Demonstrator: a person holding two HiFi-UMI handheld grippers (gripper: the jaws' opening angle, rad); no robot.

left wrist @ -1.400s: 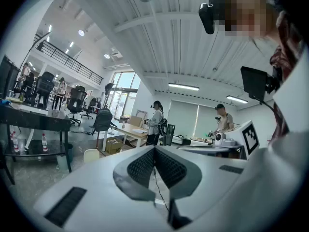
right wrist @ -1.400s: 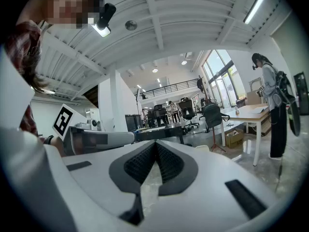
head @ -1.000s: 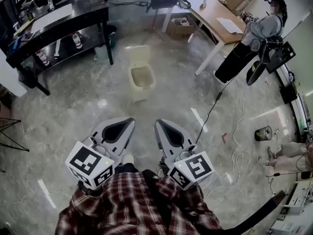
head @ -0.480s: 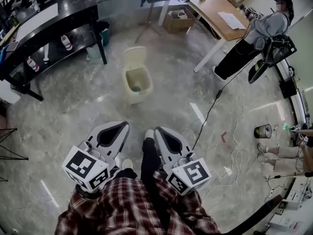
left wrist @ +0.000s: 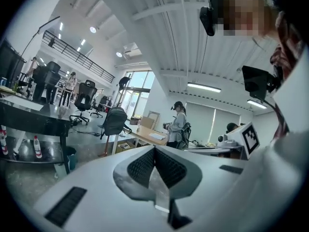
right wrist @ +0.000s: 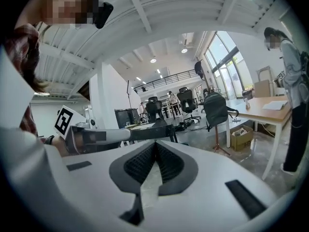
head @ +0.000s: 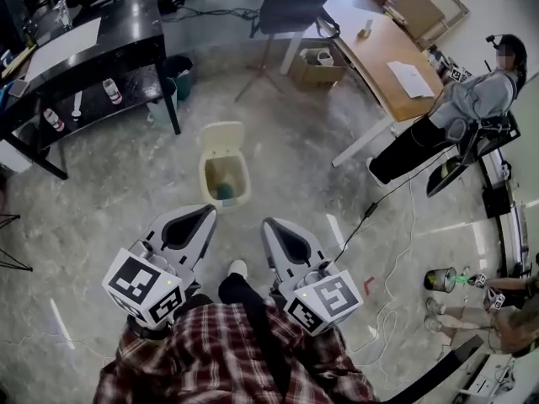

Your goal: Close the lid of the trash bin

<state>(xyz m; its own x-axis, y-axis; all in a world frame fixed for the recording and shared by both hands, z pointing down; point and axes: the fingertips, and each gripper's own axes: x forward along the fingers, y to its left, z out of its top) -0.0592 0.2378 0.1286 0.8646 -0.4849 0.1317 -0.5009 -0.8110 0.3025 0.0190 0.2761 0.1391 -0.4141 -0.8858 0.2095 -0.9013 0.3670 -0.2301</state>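
1. In the upper left of the head view, a black two-level metal table [head: 93, 36] runs off the frame edge. There are small bottles on its lower shelf, too small to identify.
2. At lower left, your left gripper [head: 202, 215] points up the frame, with its marker cube just above your red plaid shirt [head: 236, 352]. The shirt covers your hand. In the left gripper view, the jaws [left wrist: 154, 151] are pressed together with nothing between them, and the white body blocks the floor below.
3. Centre frame, just above both grippers and clear of them, the cream plastic trash bin [head: 226, 179] stands on the grey floor. Its hinged lid [head: 221, 135] is raised at the far side. Something teal lies inside, but it is hard to make out.
4. At lower centre-right, your right gripper [head: 271, 228] lies parallel to the left. In the right gripper view, its jaws [right wrist: 155, 146] are also closed on nothing.
5. At the right edge, a person in grey [head: 459, 112] stands beside a long wooden desk [head: 379, 49].
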